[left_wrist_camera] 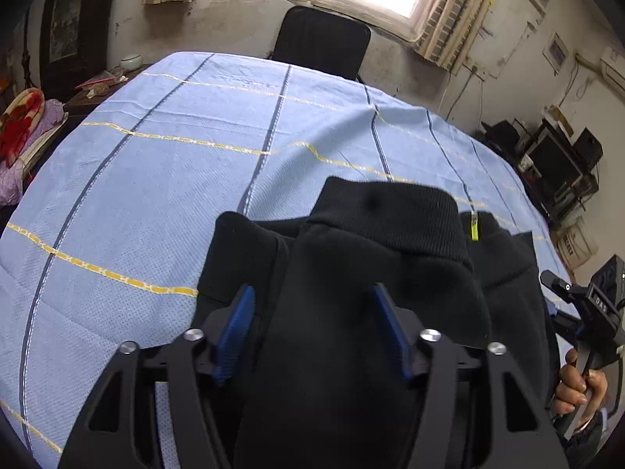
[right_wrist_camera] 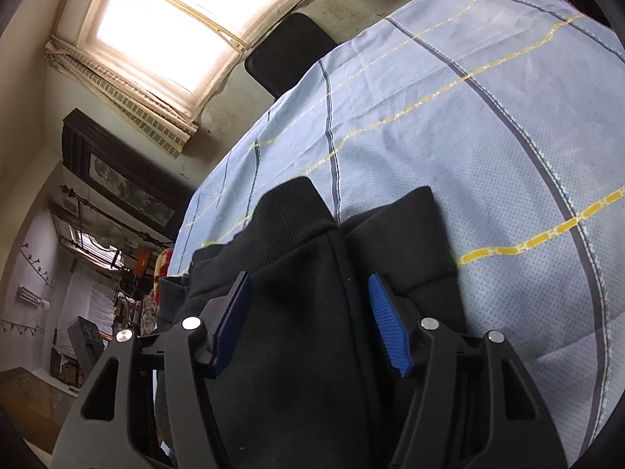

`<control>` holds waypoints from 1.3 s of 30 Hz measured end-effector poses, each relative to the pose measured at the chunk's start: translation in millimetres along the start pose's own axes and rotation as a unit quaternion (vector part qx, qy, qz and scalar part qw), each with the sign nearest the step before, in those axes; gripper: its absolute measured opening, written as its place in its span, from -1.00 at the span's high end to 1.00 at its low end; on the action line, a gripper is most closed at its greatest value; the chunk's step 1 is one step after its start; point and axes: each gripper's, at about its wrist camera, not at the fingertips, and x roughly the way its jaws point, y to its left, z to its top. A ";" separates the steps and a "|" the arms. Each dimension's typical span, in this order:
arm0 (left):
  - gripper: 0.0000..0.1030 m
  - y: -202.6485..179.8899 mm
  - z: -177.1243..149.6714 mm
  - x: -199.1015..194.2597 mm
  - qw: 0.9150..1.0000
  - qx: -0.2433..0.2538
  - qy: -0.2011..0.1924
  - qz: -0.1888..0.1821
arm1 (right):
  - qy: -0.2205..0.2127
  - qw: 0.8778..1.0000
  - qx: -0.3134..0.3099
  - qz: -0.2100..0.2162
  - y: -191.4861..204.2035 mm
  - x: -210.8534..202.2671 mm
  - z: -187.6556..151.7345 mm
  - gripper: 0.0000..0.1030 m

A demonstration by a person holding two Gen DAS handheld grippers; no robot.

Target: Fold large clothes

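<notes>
One black fleece garment with ribbed cuffs (left_wrist_camera: 351,273) is lying on the blue checked bedsheet (left_wrist_camera: 156,195). Left black two-finger gripper (left_wrist_camera: 312,328) and right black two-finger gripper (right_wrist_camera: 310,320) are each straddling bunched fabric, jaws wide; pad contact probably absent, unclear.

Between the jaws, the black garment (left_wrist_camera: 351,312) looked matt, fleecy cloth with a ribbed cuff (left_wrist_camera: 390,215). Beyond them lay a dotted woven bedsheet (left_wrist_camera: 156,179). The blue pads (right_wrist_camera: 386,324) were ridged plastic.
</notes>
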 end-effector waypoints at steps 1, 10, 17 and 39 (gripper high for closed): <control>0.00 -1.3 -1.6 2.6 1.000 0.005 0.003 0.002 | 0.002 1.000 -0.005 -0.002 1.2 2.3 -1.6 -0.15; 0.85 13.3 -4.6 -12.2 0.999 -0.015 -0.033 0.018 | -0.007 0.998 -0.041 -0.047 14.8 3.9 -8.9 0.88; 0.86 14.9 -15.4 -52.7 0.996 -0.019 -0.082 0.028 | -0.061 0.996 -0.055 -0.045 33.4 -29.9 -8.5 0.89; 0.85 -81.1 -15.7 -55.6 0.993 0.069 -0.094 0.032 | -0.064 0.995 -0.079 -0.010 74.3 -41.7 -22.2 0.63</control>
